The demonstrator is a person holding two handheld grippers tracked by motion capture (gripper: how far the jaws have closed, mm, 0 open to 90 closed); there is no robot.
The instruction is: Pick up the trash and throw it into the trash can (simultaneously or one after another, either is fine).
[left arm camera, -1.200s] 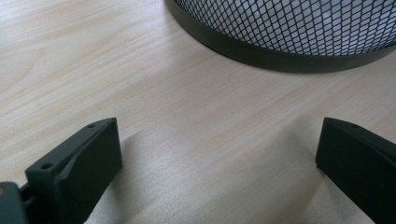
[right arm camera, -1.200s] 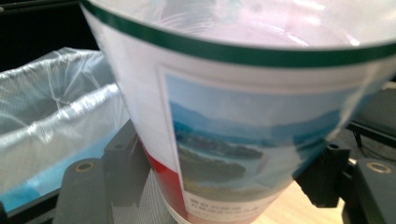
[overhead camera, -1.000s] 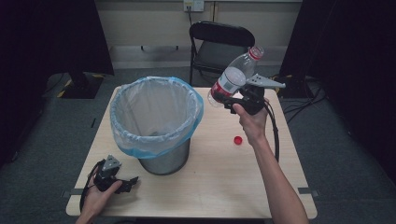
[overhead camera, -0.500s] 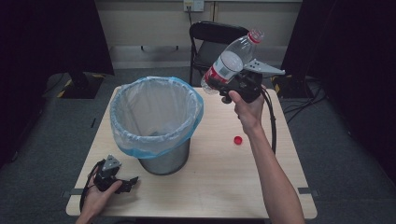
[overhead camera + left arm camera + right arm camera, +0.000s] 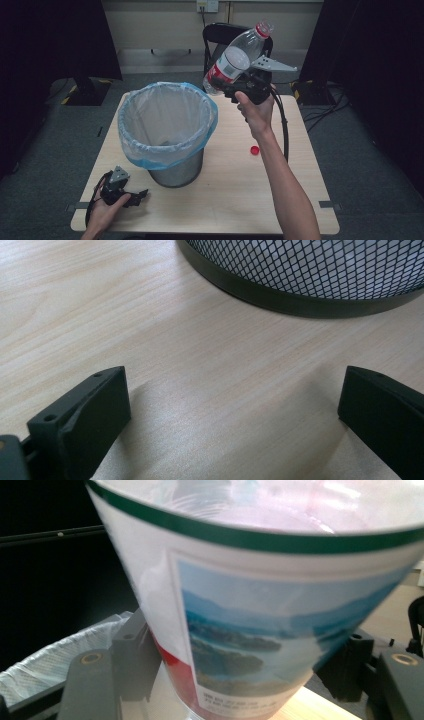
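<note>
At the near left of the wooden table [image 5: 220,200], the left gripper [image 5: 131,196] rests with jaws released, just beside the lined mesh bin [image 5: 167,131]. A red cap [image 5: 254,149] lies right of it. Far right, the right gripper [image 5: 235,90] grasps a tilted plastic bottle [image 5: 236,56] above the table.

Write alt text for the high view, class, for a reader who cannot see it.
A person's right gripper holds a plastic bottle tilted in the air beside a lined mesh bin on a wooden table. A red cap lies on the table, and the left gripper rests near the front edge.
</note>
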